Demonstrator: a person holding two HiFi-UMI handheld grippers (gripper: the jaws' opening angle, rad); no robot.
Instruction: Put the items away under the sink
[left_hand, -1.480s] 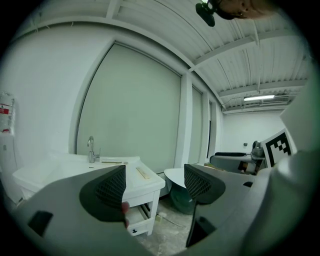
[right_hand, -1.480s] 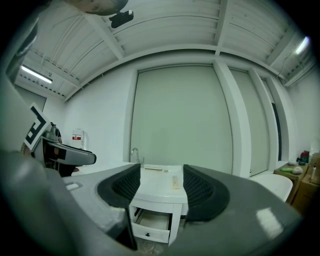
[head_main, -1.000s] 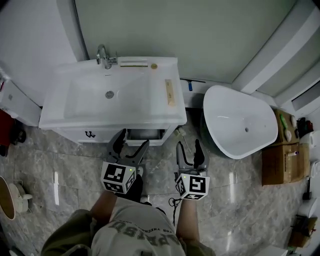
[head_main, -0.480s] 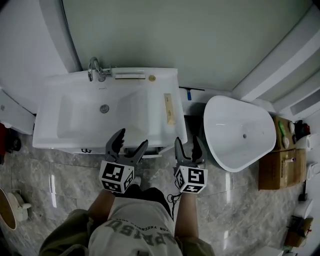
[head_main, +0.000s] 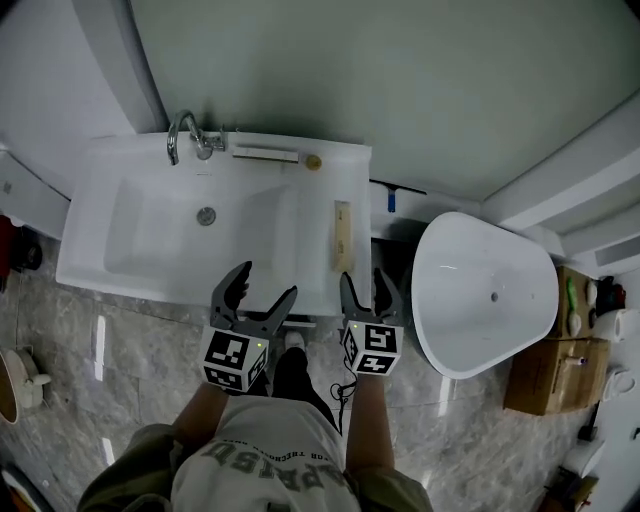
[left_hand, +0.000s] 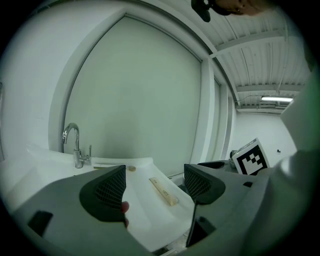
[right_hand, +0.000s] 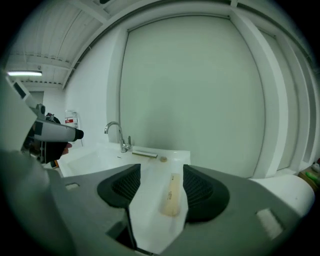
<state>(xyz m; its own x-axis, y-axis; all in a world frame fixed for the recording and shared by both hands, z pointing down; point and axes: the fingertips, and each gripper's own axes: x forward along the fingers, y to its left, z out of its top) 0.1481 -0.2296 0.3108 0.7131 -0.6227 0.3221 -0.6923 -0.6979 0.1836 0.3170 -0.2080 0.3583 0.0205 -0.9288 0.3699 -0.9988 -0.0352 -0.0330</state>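
A long tan tube (head_main: 342, 235) lies on the right side of the white sink top (head_main: 300, 260). A small round tan piece (head_main: 313, 162) and a flat bar (head_main: 265, 154) rest at the back beside the faucet (head_main: 190, 140). My left gripper (head_main: 255, 285) is open and empty at the sink's front edge. Close to its right, my right gripper (head_main: 363, 288) is open and empty too, just short of the tube. The left gripper view has the tube (left_hand: 162, 191) between open fingers; the right gripper view shows the tube (right_hand: 171, 195) straight ahead. The cabinet under the sink is hidden by the top.
A white oval tub (head_main: 485, 295) stands on the floor right of the sink. A brown box (head_main: 560, 360) with small things sits at the far right. A small blue object (head_main: 391, 202) is behind the sink's right end. The person's shoe (head_main: 292, 342) shows below the sink edge.
Both grippers rose from in front of the cabinet opening to the sink's front edge. The opening under the sink has dropped out of sight. Both stayed open.
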